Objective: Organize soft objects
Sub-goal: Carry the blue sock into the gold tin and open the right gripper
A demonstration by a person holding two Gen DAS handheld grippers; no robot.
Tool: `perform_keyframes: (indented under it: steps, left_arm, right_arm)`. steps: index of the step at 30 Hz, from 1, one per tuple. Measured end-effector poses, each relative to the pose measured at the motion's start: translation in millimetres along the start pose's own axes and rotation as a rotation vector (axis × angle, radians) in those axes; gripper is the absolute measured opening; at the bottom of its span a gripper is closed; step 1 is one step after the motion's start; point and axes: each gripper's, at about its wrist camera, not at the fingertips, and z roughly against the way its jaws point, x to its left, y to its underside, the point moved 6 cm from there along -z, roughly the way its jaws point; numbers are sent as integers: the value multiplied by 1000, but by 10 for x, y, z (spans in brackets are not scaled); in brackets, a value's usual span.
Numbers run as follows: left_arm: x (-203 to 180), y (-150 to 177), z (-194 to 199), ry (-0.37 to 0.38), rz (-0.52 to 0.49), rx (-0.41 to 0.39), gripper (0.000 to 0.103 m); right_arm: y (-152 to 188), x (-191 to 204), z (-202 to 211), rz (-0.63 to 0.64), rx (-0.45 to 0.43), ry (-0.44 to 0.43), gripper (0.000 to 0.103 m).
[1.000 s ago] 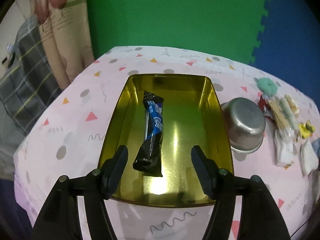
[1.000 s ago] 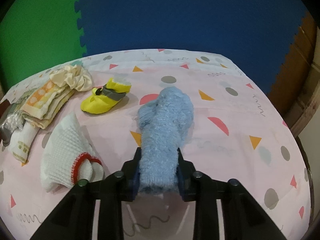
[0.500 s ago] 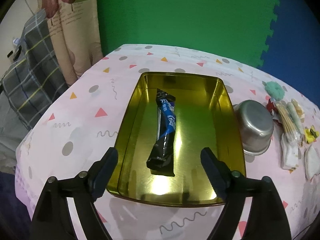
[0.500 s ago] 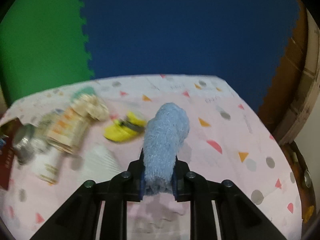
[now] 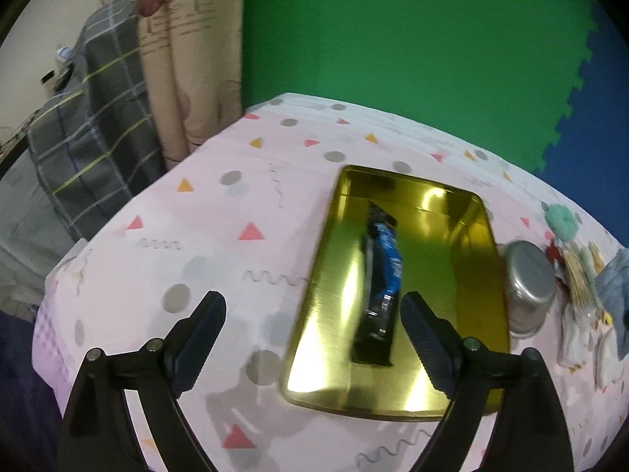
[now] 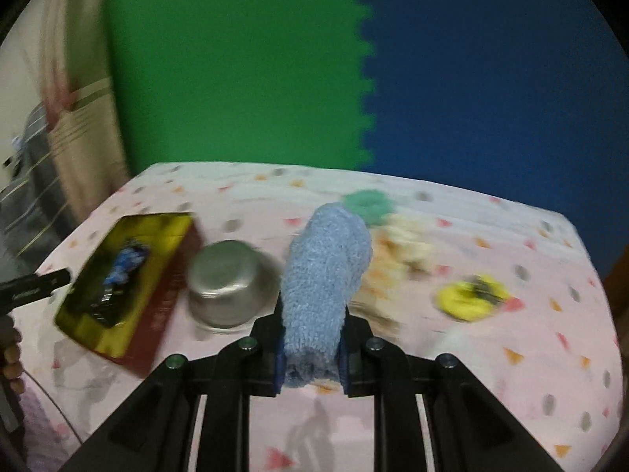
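Note:
My right gripper (image 6: 314,314) is shut on a fluffy light blue sock (image 6: 326,259), held in the air above the pink patterned table (image 6: 491,393). The same sock shows at the right edge of the left wrist view as a blue cloth (image 5: 613,287). My left gripper (image 5: 312,301) hangs over the near left edge of a gold tray (image 5: 471,236); its jaws are opening with nothing between them. A dark blue snack packet (image 5: 383,275) lies lengthwise in the tray. Other soft things lie blurred behind the sock: a green scrunchie (image 6: 367,202), cream cloths (image 6: 401,244) and a small yellow shoe (image 6: 471,295).
An upturned steel bowl (image 6: 224,275) stands between the tray (image 6: 165,228) and the pile of cloths (image 5: 578,275). A person's hand (image 6: 10,358) shows at the left edge. A curtain and a plaid cloth (image 5: 90,137) hang beyond the table's left side.
The left jaws have spread wider and drawn back to the left of the tray. The right gripper has risen with the blue sock and swung left, bringing the bowl and tray into view.

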Motion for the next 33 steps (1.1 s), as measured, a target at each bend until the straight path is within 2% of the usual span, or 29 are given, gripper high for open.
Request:
perform_keyframes:
  steps: [9, 15, 24, 31, 33]
  left_arm:
    - [257, -91, 35, -18, 40, -3, 89]
    - [367, -95, -6, -19, 73, 9, 90]
    - [417, -83, -52, -12, 77, 18, 91]
    - [405, -44, -139, -8, 75, 41, 91]
    - [391, -36, -159, -7, 70, 45, 91]
  right_arm:
    - [-56, 1072, -346, 115, 34, -141, 20]
    - [-85, 1517, -677, 151, 74, -191, 20]
    - [-146, 1746, -1222, 166, 146, -185, 20]
    - [-58, 1839, -1394, 194, 197, -187, 23]
    - [-56, 1839, -1383, 205, 201, -187, 30]
